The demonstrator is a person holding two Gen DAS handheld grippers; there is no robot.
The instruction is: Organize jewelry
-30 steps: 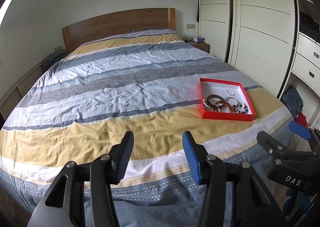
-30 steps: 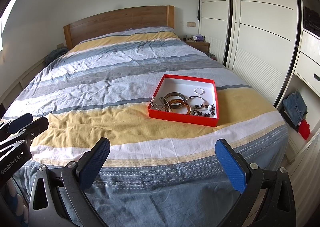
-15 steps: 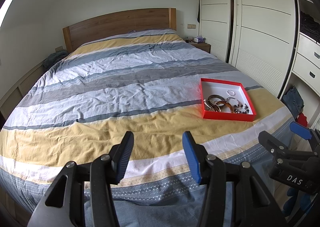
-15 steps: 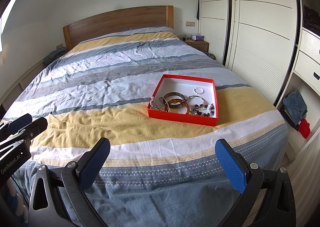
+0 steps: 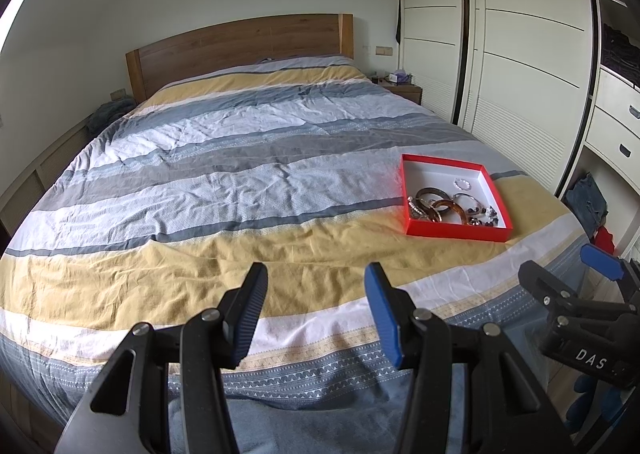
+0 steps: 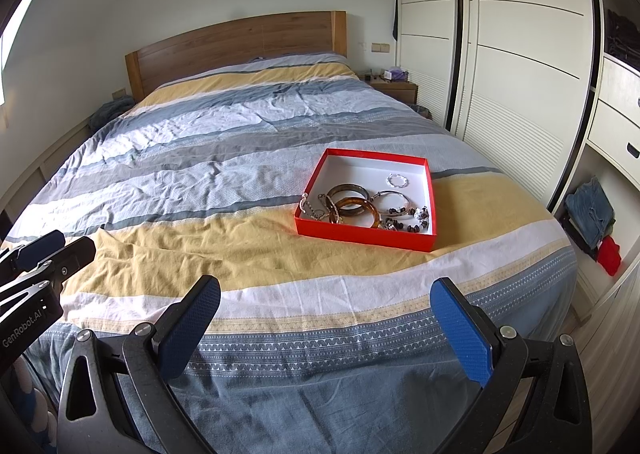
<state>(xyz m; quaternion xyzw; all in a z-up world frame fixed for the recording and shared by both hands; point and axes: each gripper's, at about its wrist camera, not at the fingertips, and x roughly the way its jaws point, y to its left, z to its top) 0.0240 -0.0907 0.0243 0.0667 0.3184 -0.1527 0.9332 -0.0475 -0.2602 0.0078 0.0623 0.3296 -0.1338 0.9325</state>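
A shallow red box (image 5: 456, 230) (image 6: 360, 234) with a white inside lies on the right half of the bed. It holds several bracelets: brown bangles (image 6: 356, 206), a silver chain (image 6: 310, 206), a beaded bracelet (image 6: 412, 220) and a small silver ring-shaped piece (image 6: 398, 180). My left gripper (image 5: 316, 278) hangs over the foot of the bed, left of the box, open with nothing between its fingers. My right gripper (image 6: 326, 292) is open wider, also empty, in front of the box and well short of it.
The bed (image 6: 200, 182) carries a striped blue, grey and yellow duvet and has a wooden headboard (image 6: 236, 42). White wardrobe doors (image 6: 516, 66) and drawers stand on the right. Folded jeans and a red item (image 6: 608, 254) lie on the floor there. A nightstand (image 6: 390, 86) stands at the back.
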